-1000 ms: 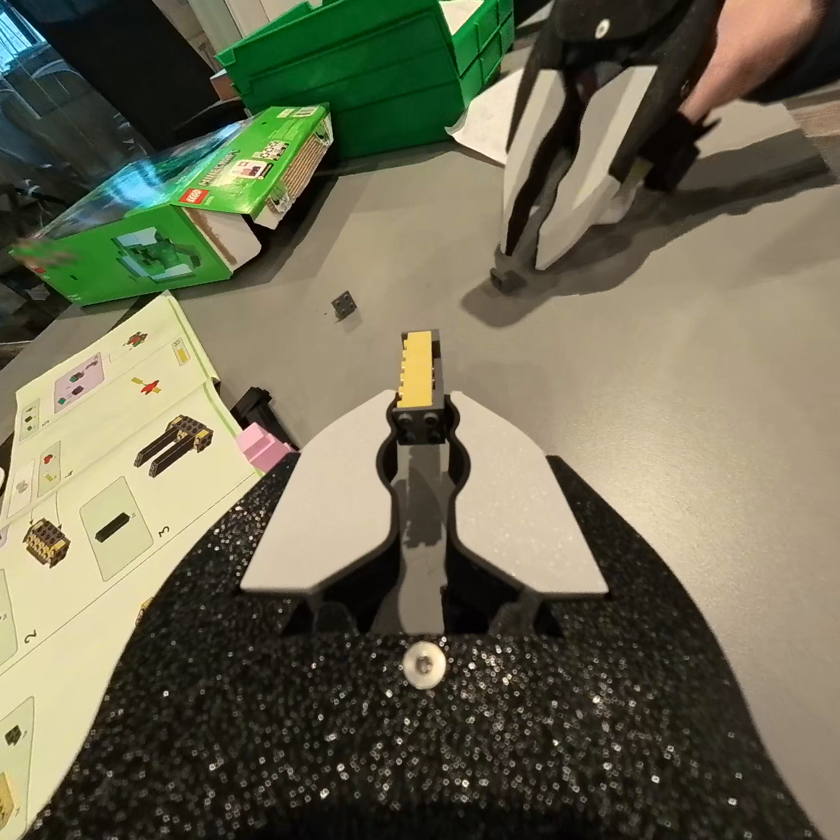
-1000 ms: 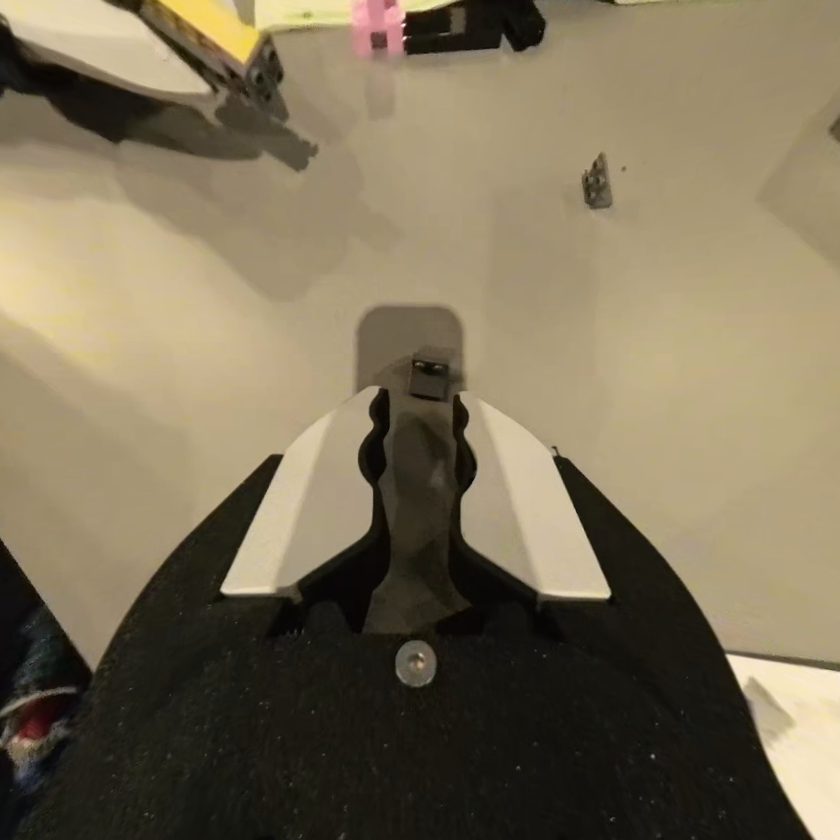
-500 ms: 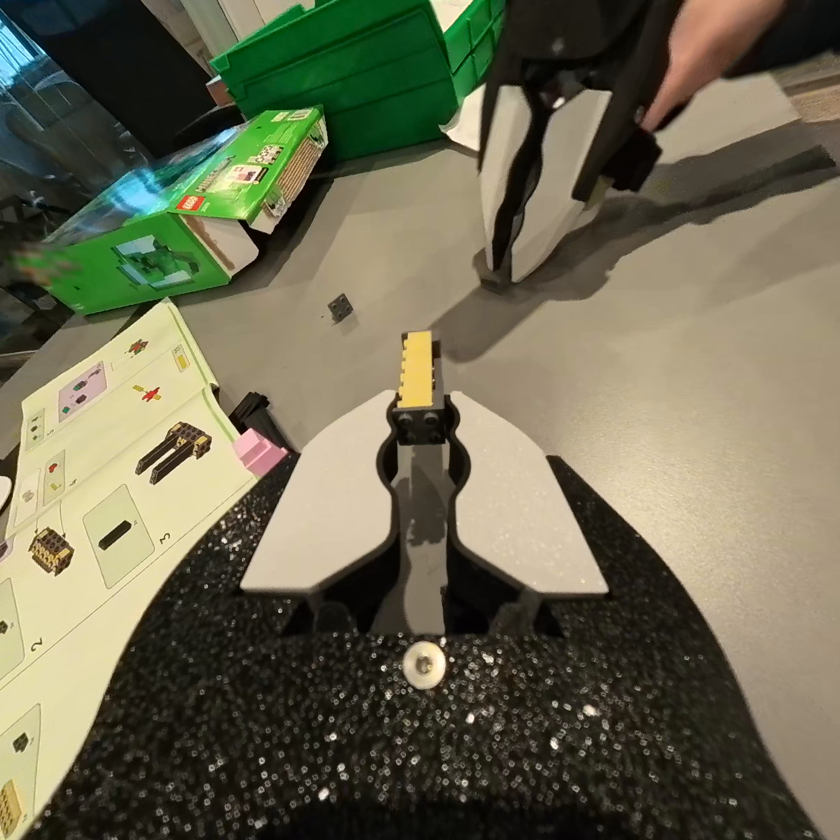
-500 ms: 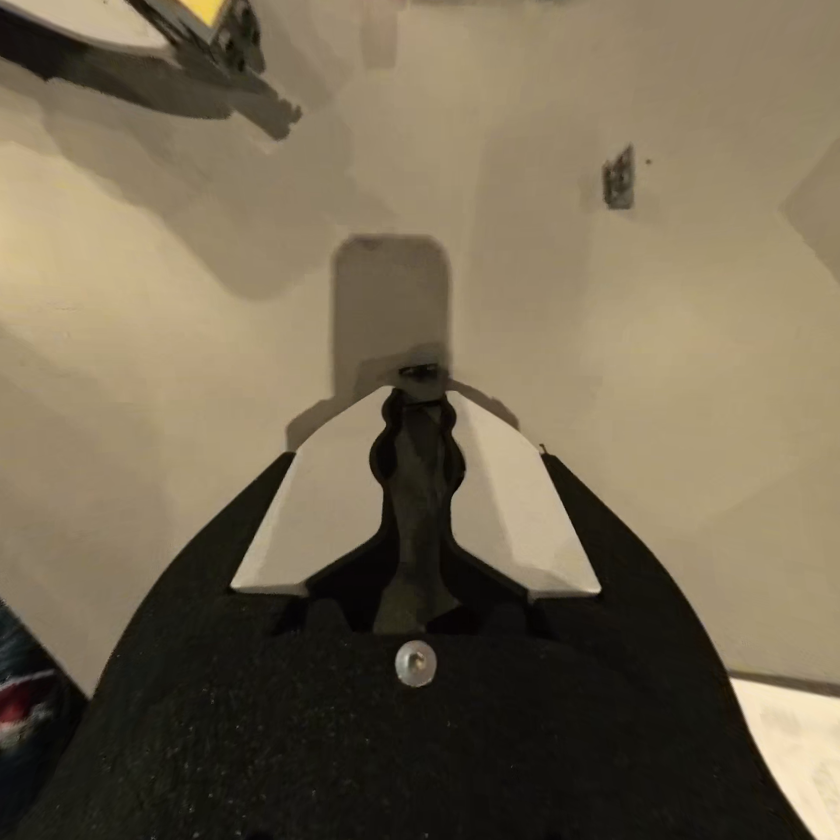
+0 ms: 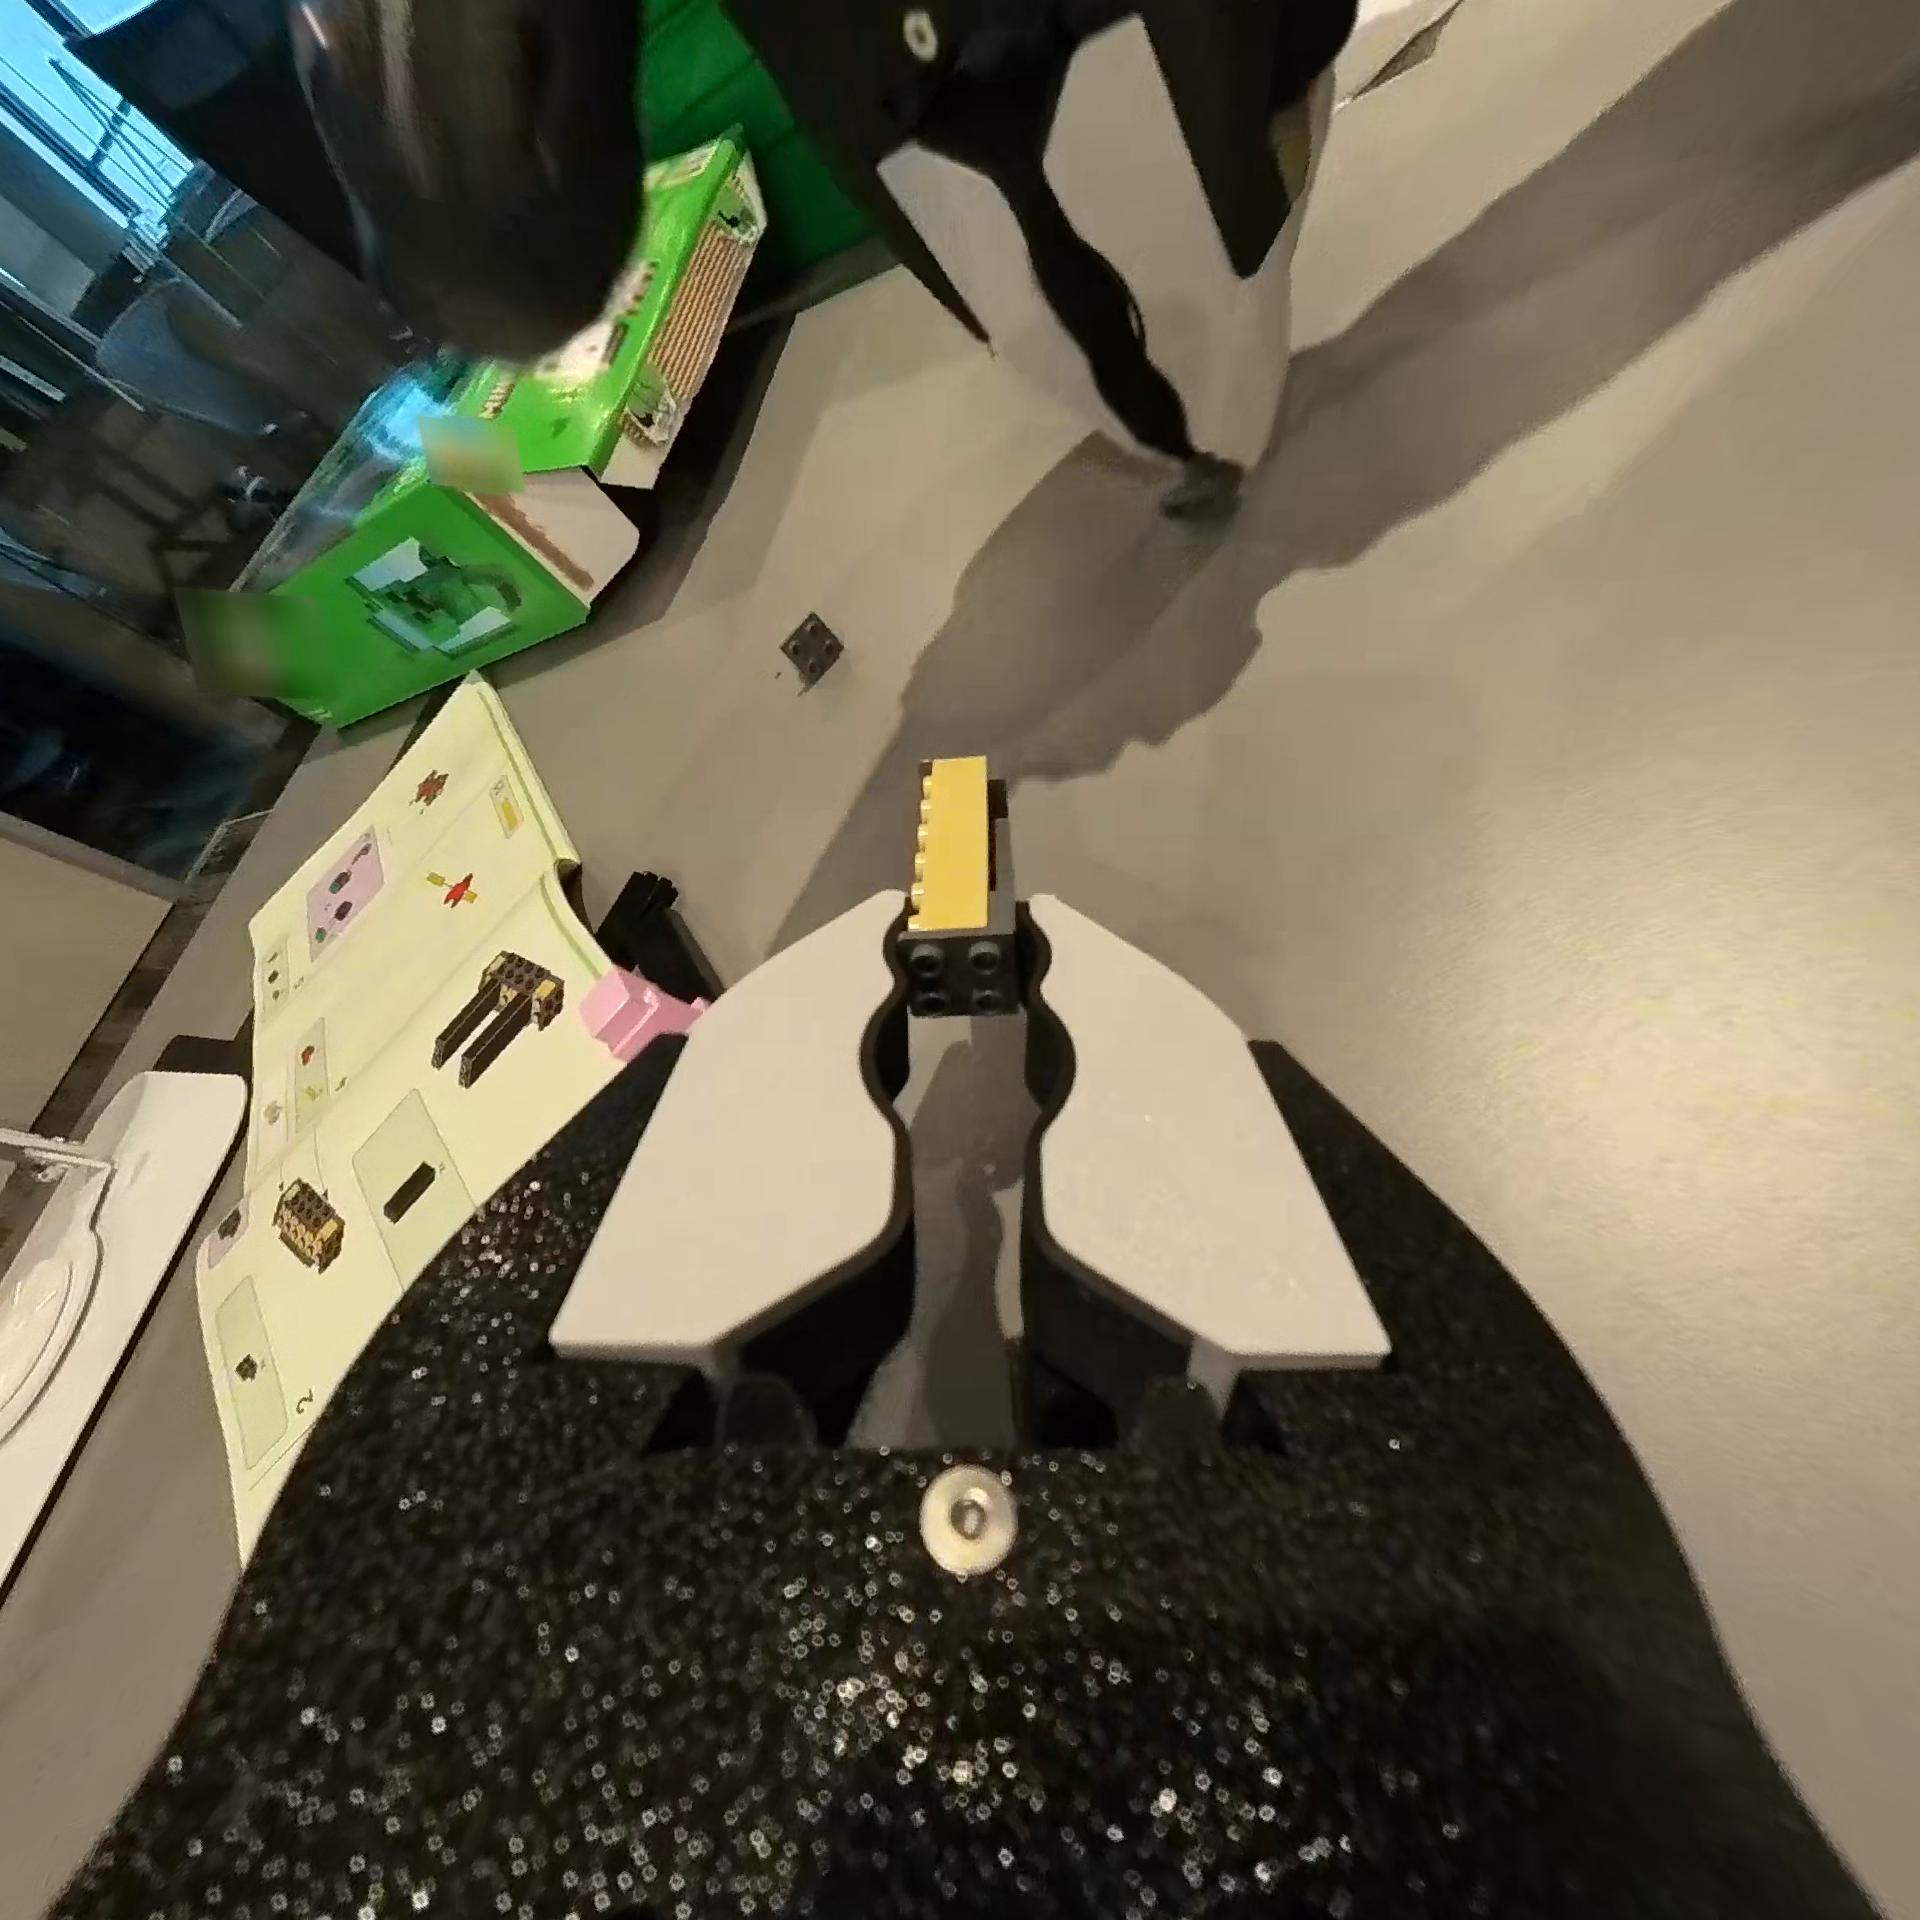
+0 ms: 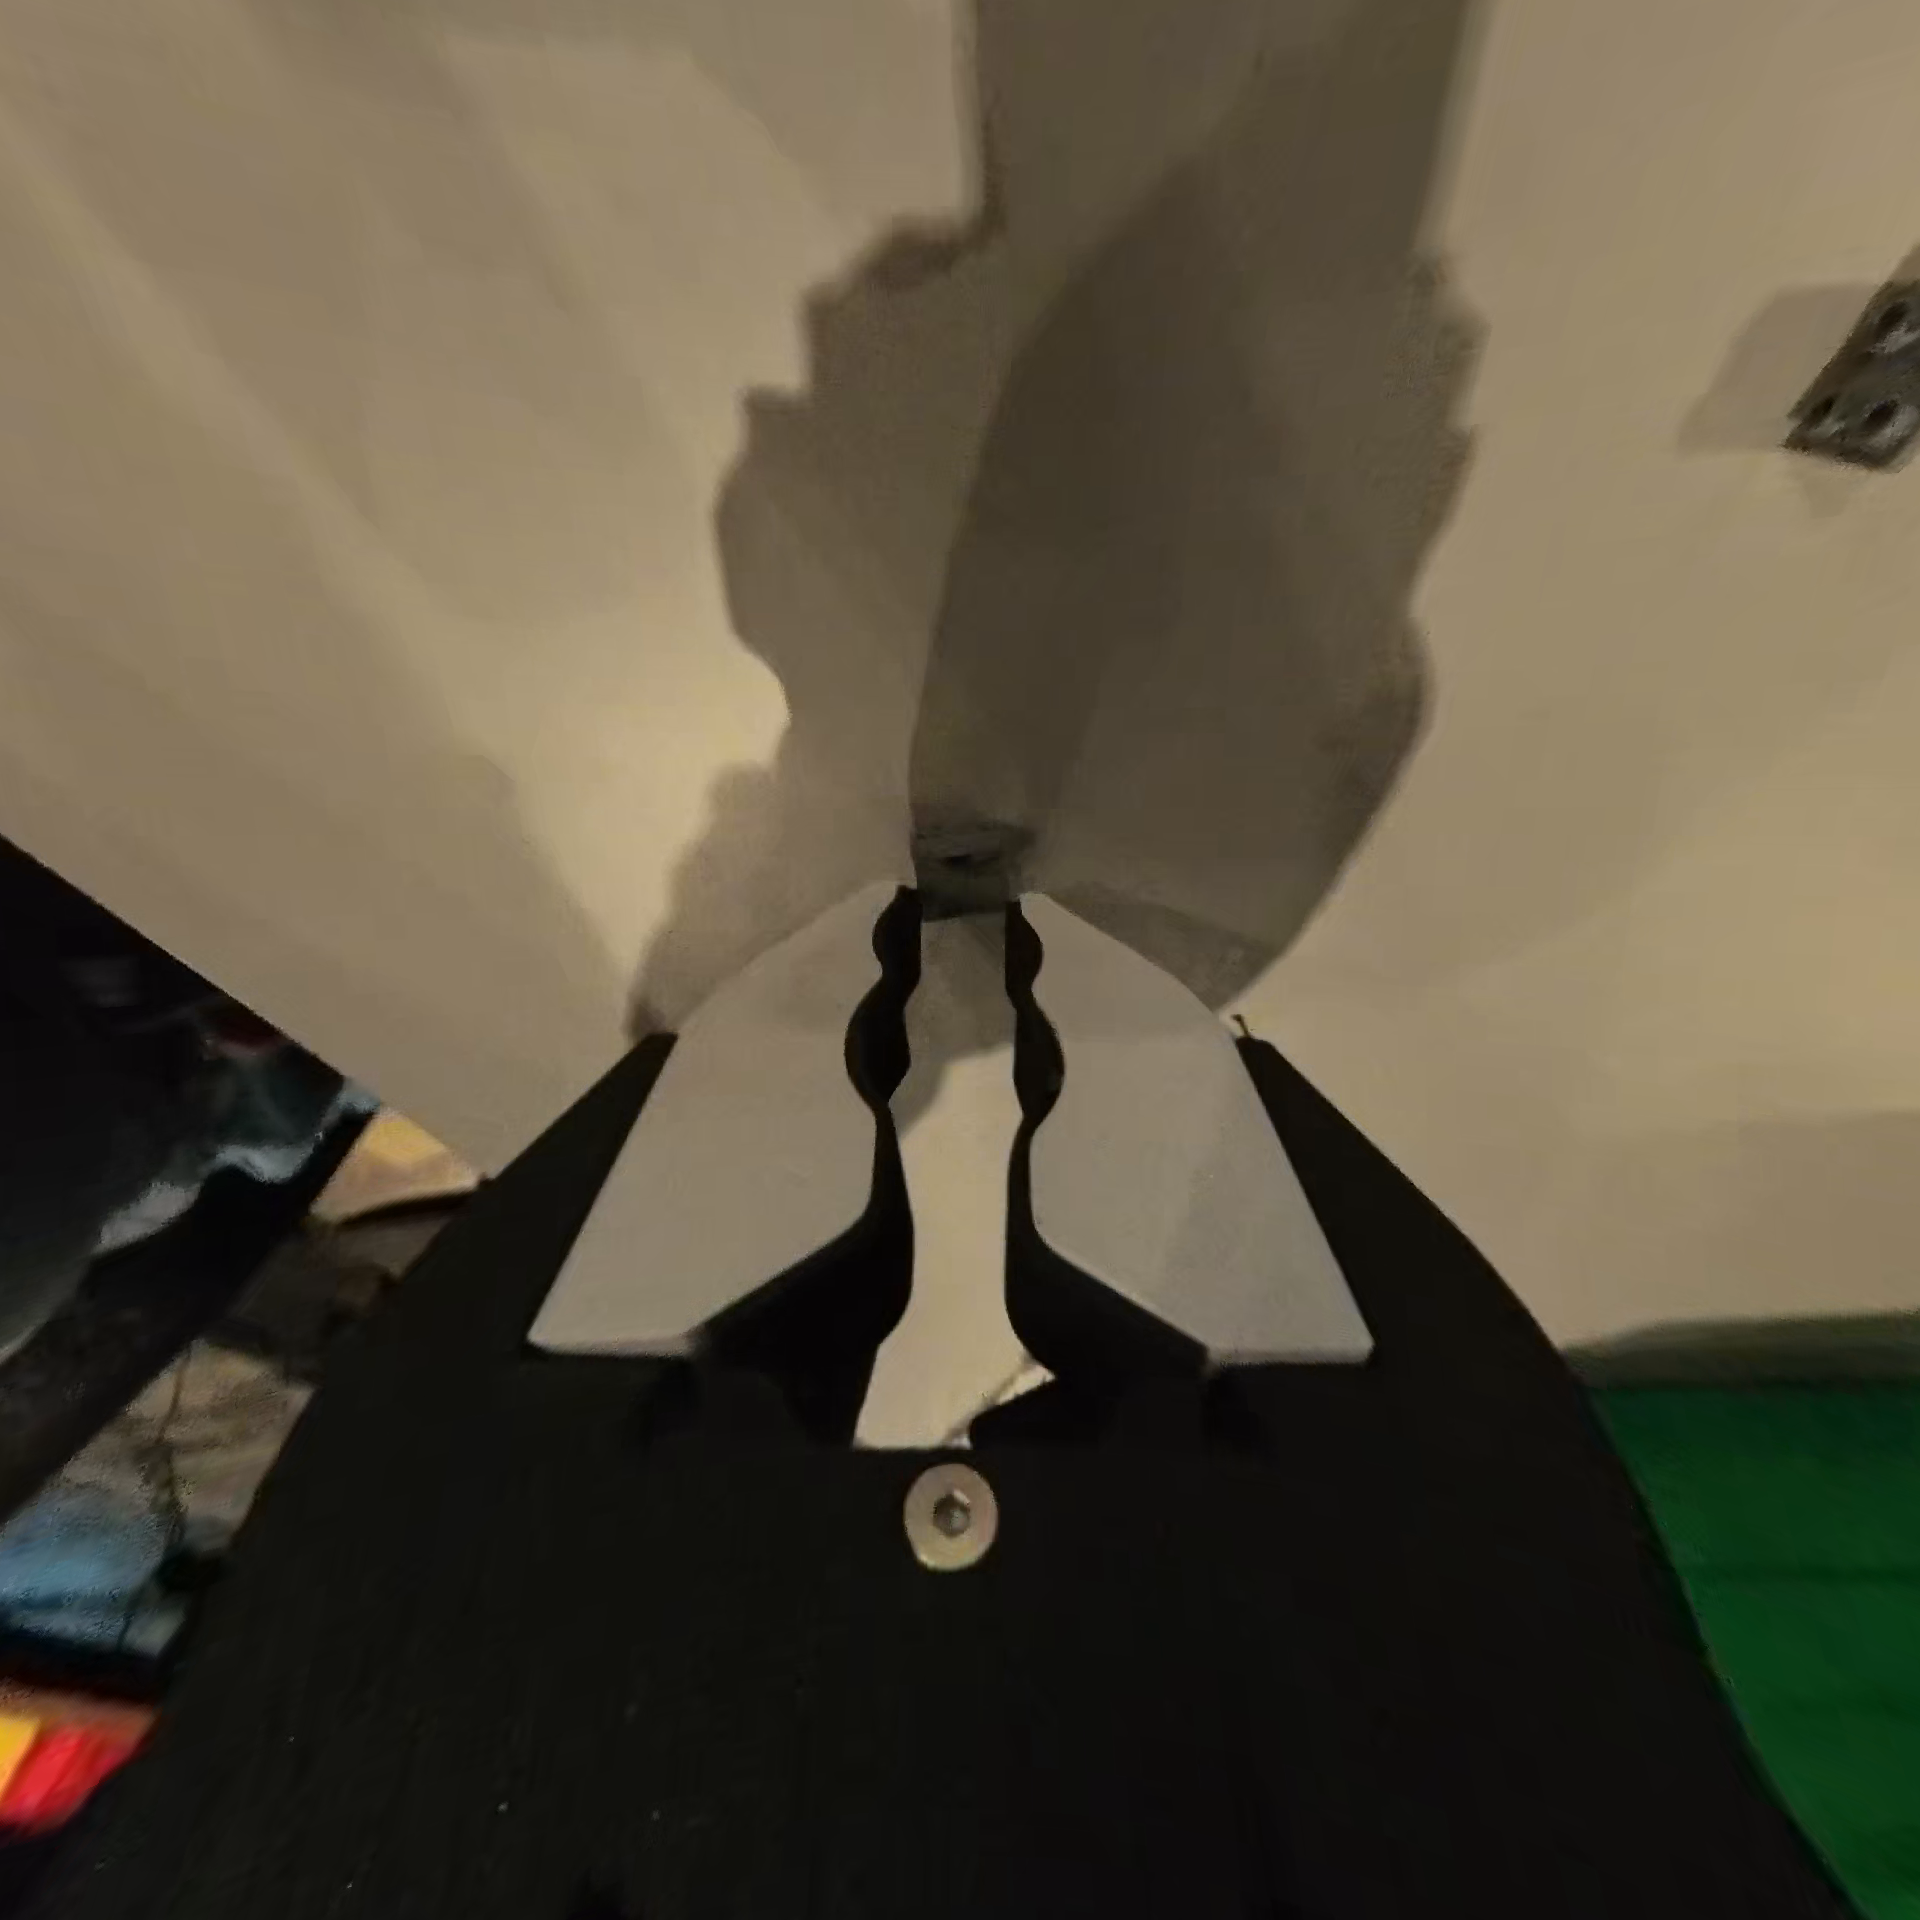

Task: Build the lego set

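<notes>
My left gripper [image 5: 961, 914] is shut on a black-and-yellow brick assembly [image 5: 951, 847] and holds it above the grey table [image 5: 1507, 935], pointing forward. My right gripper [image 6: 963, 896] is shut on a small dark piece [image 6: 966, 862] pinched at its fingertips, close over the table. In the left wrist view the right gripper [image 5: 1195, 483] hangs tips-down at the far top, beyond the assembly. A small dark square plate [image 5: 812, 652] lies loose on the table between the two grippers; it also shows in the right wrist view [image 6: 1865, 400].
An open instruction booklet [image 5: 395, 1039] lies at the left. A pink brick [image 5: 623, 1013] and black pieces [image 5: 649, 914] lie beside it. A green set box [image 5: 447, 592] is at the far left. A white tray [image 5: 114, 1195] sits at the left edge. A green bin [image 6: 1766, 1610] is near the right gripper. The left gripper's tips are roughly 15 cm from the right gripper's. Between my right fingertips and the small dark square plate [image 5: 812, 652] there is roughly 12 cm.
My right gripper has narrowed onto the small dark piece and has tilted and swung over the table. My left gripper still holds the assembly, now pointing at a slightly different angle.
</notes>
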Demonstrator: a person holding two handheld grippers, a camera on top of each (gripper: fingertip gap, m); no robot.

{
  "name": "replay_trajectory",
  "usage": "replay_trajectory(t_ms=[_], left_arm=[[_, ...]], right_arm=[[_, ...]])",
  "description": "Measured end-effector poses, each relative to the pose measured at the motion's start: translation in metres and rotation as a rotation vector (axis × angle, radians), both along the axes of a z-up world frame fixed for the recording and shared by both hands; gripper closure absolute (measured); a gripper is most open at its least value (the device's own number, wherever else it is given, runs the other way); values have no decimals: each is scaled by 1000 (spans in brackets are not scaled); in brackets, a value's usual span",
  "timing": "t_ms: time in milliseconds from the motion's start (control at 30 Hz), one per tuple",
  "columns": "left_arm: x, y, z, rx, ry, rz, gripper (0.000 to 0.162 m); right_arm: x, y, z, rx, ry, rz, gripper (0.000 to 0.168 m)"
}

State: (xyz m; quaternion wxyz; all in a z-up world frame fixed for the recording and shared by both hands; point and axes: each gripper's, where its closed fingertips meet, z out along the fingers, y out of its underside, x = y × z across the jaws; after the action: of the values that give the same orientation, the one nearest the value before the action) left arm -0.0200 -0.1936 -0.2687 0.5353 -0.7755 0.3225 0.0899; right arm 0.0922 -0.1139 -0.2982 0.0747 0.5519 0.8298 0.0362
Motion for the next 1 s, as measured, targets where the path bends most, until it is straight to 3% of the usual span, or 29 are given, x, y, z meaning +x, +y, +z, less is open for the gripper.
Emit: replay_trajectory(t_ms=[200,267,400,567,767,833,1000], left_arm=[[-1,0,1,5,-2,2,145],[-1,0,1,3,-3,-2,145],[1,-1,0,0,-1,-7,145],[2,-1,1,3,-5,-15,145],[8,-2,2,12,-20,-38,145],[9,-2,3,13,-28,-42,145],[6,-2,2,8,-34,-36,145]], right_arm=[[10,6,-1,122,-186,94,153],[8,6,-2,136,-192,109,163],[5,2,3,131,-154,89,139],[16,10,25,68,6,125,140],[27,-3,23,-112,334,414,147],[27,-2,17,-81,375,472,151],[19,-6,3,-103,433,162,149]])
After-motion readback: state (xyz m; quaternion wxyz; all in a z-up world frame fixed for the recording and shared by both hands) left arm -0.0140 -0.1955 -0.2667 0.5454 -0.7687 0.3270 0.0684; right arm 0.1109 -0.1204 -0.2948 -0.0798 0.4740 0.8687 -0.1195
